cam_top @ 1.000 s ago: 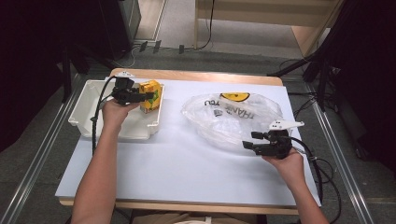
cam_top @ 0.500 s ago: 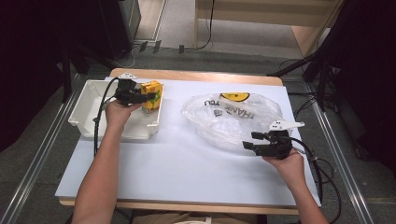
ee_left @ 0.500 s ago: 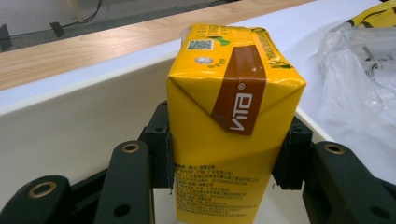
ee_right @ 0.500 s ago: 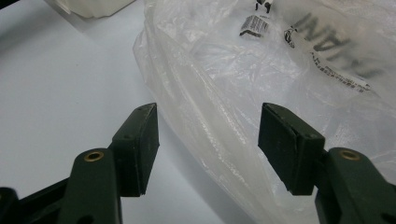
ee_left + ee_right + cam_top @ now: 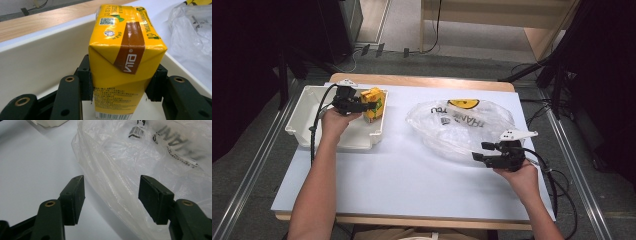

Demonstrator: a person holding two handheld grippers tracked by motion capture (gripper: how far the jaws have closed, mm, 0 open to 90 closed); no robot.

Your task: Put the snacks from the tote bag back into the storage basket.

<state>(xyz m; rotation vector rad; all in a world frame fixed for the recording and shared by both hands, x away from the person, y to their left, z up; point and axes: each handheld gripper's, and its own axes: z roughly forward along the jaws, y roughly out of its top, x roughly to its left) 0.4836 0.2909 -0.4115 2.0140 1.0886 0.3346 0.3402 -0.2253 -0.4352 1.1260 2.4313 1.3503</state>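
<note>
A yellow and brown drink carton stands upright at the right end of the white tray. My left gripper is shut on it. In the left gripper view both black pads press the carton on its two sides, with the tray's wall behind it. A crumpled clear plastic bag with black print and a yellow face lies on the right half of the table. At its near edge my right gripper stands open. The right gripper view shows the bag's rim lying loose between the spread jaws of that gripper.
The white table top lies between tray and bag. A wooden strip runs along the table's far edge. Cables trail off the right side, and metal rails flank the table.
</note>
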